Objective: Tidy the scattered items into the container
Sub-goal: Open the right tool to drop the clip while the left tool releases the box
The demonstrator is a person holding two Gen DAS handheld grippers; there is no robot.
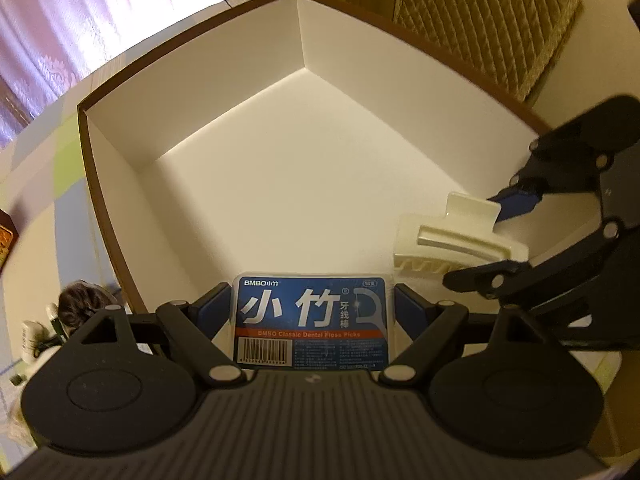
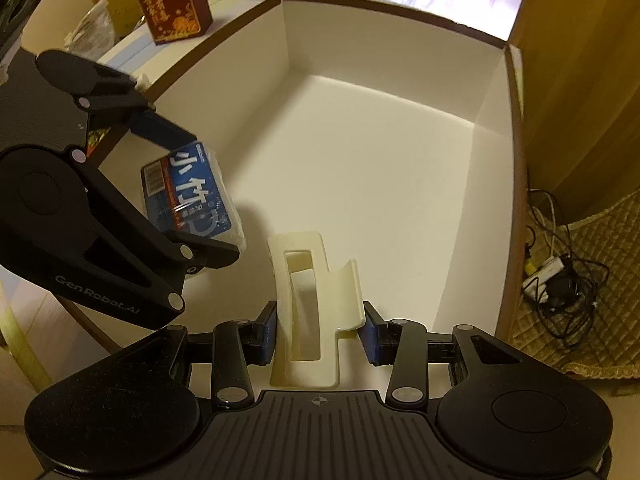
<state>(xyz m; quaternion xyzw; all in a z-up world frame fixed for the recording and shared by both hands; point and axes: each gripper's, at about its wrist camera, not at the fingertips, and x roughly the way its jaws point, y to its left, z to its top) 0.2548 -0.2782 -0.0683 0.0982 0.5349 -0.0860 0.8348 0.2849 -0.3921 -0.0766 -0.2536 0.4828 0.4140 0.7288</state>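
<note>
A: Curtains behind, white-lined box (image 1: 224,128) fills both views. Where's my load?

B: Left gripper (image 1: 314,312) clenched on the floss pick pack (image 1: 314,320); right gripper (image 2: 320,328) clamps the cream hair claw (image 2: 308,300). Both hang over the box floor, near wall.

A: Claw's long axis?

B: Runs forward along my fingers. Open floor lies straight below; I judge either side can release.

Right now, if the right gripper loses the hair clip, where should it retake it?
Probably across the hair clip by its two long flat sides, coming from the handle end, as the right gripper does now: those faces are broad and roughly parallel, teeth pointing away.
</note>
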